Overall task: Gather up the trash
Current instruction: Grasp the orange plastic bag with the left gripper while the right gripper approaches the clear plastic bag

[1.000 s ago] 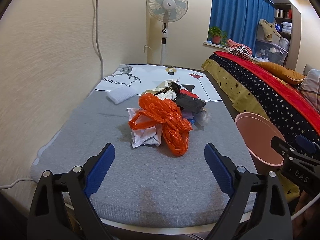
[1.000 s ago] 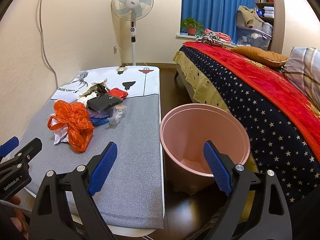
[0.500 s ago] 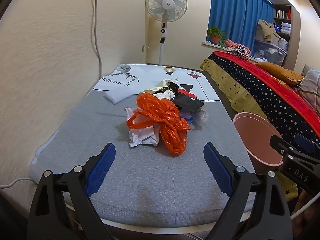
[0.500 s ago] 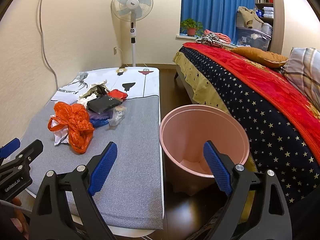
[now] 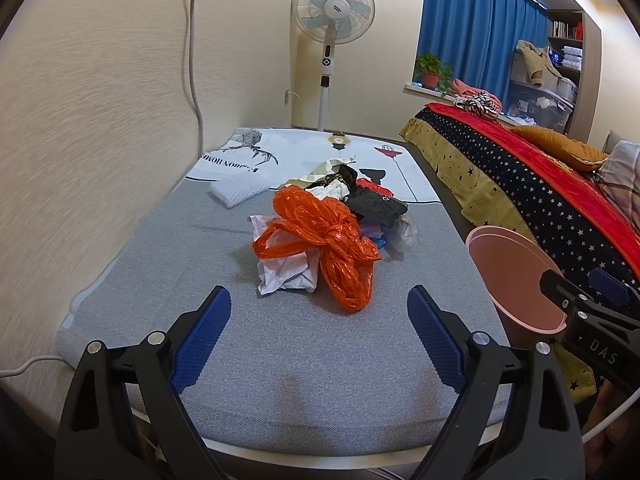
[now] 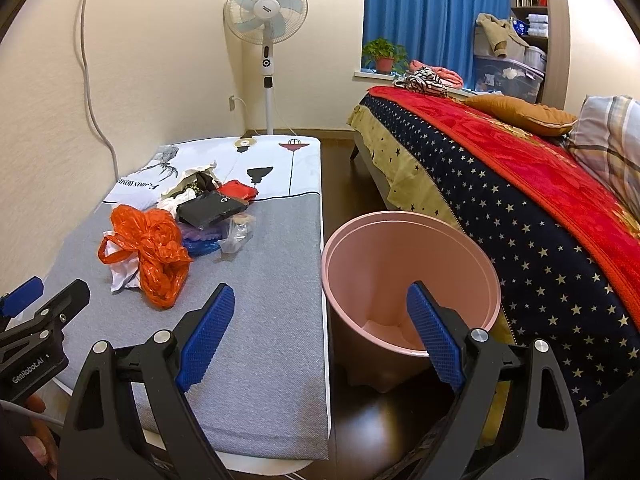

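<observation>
Between the wide-apart jaws of the left gripper [image 5: 319,320] and the right gripper [image 6: 321,320] nothing is held. Nothing has changed over the last second: the trash pile [image 5: 332,224] lies untouched on the grey mat [image 5: 280,360], and the pink bin [image 6: 408,280] beside it seems empty, so collecting has not started.

Glossy crinkled orange plastic bag [image 5: 324,236] on matt grey woven mat [image 5: 240,344].

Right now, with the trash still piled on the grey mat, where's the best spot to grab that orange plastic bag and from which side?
Take the orange plastic bag at its knotted middle, where the film bunches into a firm ridge. Probably come from the near side with the left hand-held gripper, which is open and faces it; white paper lies under the bag's left edge, so stay above that.
</observation>
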Demonstrator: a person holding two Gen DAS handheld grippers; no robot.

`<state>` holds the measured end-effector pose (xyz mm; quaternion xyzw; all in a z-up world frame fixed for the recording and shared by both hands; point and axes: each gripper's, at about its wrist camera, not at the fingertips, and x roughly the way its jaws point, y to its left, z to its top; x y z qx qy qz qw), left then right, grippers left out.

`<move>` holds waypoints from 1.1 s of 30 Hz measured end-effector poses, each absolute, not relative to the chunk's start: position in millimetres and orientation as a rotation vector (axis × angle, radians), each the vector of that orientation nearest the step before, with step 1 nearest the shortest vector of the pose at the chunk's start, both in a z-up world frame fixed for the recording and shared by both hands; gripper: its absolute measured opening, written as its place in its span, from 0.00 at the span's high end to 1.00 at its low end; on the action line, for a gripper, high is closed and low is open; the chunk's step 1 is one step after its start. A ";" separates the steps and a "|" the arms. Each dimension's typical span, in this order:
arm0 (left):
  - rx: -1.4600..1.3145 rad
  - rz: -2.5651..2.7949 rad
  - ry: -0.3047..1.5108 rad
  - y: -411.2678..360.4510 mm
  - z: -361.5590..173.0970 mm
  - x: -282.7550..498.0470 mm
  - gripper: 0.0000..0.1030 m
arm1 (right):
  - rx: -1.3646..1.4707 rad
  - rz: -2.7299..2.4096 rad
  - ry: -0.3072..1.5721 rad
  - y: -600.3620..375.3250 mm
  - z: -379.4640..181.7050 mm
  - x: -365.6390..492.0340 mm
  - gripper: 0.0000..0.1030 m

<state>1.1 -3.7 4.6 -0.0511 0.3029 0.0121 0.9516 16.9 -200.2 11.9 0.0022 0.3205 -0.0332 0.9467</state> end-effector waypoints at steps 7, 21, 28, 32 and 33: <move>-0.119 0.011 0.622 -2.4 4.5 4.7 0.23 | 0.038 -0.042 0.644 -203.1 15.2 16.9 0.26; -0.196 -0.018 0.669 1.7 -2.1 61.0 0.71 | 0.163 0.087 0.615 -218.5 27.1 60.6 0.60; -0.190 -0.030 0.739 -10.9 -24.0 99.5 0.74 | 0.205 0.177 0.675 -208.1 6.0 106.6 0.61; -0.194 0.009 0.795 -12.7 -41.5 114.1 0.58 | 0.229 0.225 0.733 -201.5 -15.4 137.8 0.61; -0.203 0.025 0.805 -11.3 -44.8 117.2 0.51 | 0.238 0.236 0.745 -200.8 -20.0 143.2 0.60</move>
